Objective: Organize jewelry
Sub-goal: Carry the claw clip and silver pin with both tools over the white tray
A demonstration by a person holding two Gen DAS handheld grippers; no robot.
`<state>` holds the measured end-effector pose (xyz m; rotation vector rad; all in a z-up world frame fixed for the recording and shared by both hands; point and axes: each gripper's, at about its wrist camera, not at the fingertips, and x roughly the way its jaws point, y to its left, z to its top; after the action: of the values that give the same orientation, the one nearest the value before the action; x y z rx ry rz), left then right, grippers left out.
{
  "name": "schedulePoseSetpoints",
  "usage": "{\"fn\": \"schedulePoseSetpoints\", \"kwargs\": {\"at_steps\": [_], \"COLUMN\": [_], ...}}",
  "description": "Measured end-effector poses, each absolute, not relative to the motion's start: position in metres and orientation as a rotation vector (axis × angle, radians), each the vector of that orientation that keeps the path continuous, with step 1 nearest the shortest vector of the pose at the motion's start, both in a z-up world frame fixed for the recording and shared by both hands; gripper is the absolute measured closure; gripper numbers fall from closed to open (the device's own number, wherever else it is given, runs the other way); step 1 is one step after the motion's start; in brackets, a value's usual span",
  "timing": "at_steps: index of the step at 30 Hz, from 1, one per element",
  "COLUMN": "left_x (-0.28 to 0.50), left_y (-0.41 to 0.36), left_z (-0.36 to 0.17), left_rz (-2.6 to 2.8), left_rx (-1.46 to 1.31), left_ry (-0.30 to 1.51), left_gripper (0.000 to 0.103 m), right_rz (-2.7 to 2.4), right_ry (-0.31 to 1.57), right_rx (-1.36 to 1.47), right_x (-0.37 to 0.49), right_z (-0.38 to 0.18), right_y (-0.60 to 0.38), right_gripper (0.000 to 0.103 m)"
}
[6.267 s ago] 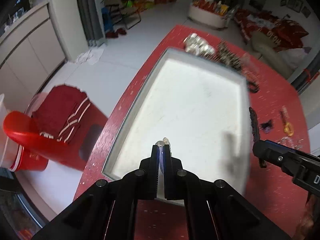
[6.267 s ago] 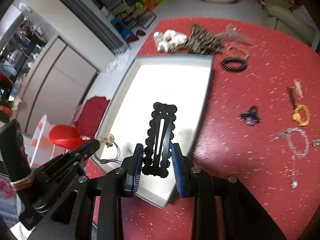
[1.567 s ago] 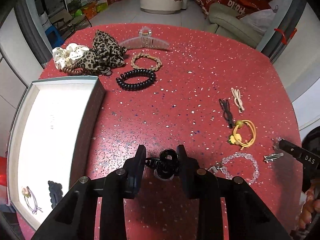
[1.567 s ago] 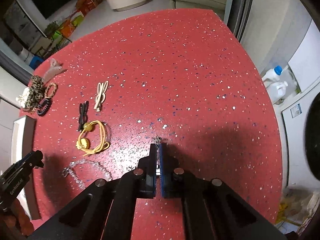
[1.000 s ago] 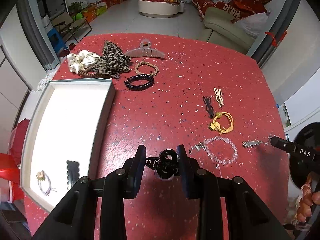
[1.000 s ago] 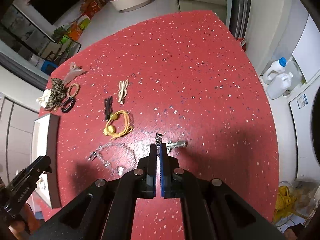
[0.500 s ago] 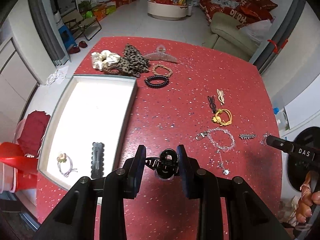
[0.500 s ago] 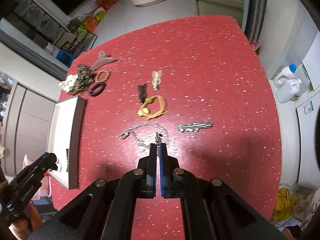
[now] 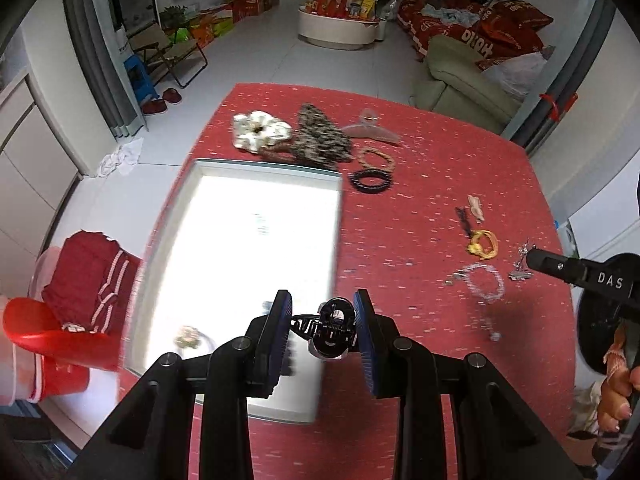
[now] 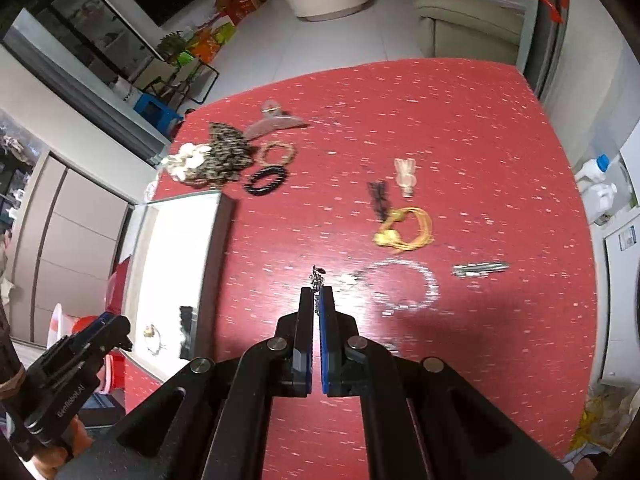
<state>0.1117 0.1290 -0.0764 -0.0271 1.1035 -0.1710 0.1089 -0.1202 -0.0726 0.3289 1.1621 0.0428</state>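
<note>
Red speckled tabletop fills both views, with a living room of white floor tiles and a green sofa beyond it. On the table's left part lies a shallow white tray with a grey rim; in its near end rest a small hair tie with a charm and a black scalloped snap clip. The left gripper hangs over the tray's near right edge, its blue pads clamped on a black claw clip. The right gripper has its pads pressed together on a small metal charm piece that sticks out past the tips.

Still on the table: a cream scrunchie touching a leopard-print scrunchie, a clear claw clip beside them, a braided tan hair tie, a black coil hair tie, a beige bow clip, a small black clip, a yellow hair tie, a beaded bracelet and a silver barrette. Motion blur softens the fine detail.
</note>
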Motion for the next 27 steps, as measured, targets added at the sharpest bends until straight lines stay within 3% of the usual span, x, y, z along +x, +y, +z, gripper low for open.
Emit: {"fn": "schedulePoseSetpoints", "kwargs": {"at_steps": [12, 27], "left_x": [0.146, 0.214], "left_y": [0.209, 0.228], "left_z": [-0.087, -0.147], "left_rz": [-0.109, -0.092], "left_rx": [-0.041, -0.054], "left_ry": [1.080, 1.084], "left_gripper": [0.069, 0.069], "right_rz": [0.181, 0.277], "right_ry": [1.154, 1.175], "right_rx": [0.277, 0.266], "right_x": [0.153, 0.225], "right_z": [-0.079, -0.131], "right_y": [-0.012, 0.060], "right_gripper": [0.100, 0.100]}}
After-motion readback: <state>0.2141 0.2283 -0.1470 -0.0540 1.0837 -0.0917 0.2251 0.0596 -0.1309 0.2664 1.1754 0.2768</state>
